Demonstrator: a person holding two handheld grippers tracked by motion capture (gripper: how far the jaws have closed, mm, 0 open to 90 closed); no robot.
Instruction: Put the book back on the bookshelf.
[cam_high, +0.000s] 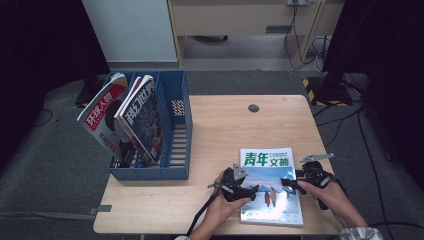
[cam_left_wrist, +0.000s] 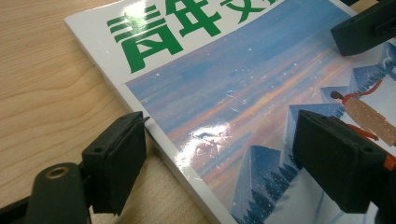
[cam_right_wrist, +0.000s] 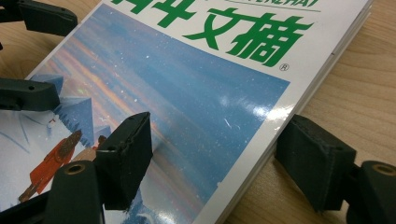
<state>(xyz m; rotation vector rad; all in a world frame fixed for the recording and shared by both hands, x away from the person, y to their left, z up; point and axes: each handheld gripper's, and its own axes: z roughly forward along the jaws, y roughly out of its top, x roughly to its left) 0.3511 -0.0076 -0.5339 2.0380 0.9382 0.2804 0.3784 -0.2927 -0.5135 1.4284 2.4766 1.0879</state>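
A glossy magazine (cam_high: 270, 187) with green characters and a blue snowy cover lies flat on the wooden table (cam_high: 220, 130) near its front edge. My left gripper (cam_high: 254, 191) straddles the magazine's left edge (cam_left_wrist: 154, 140). One jaw rests on the wood beside the spine and the other hangs over the cover, so the left gripper (cam_left_wrist: 224, 156) is open. My right gripper (cam_high: 286, 183) straddles the right edge the same way. Its outer jaw sits on the table by the page edges and its inner jaw over the cover, leaving the right gripper (cam_right_wrist: 219, 158) open around the magazine (cam_right_wrist: 187, 88).
A blue file rack (cam_high: 176, 150) stands at the table's left side with a few magazines (cam_high: 127, 117) leaning in its left slots. A round cable hole (cam_high: 253, 108) sits near the far edge. Cables run across the floor on the right.
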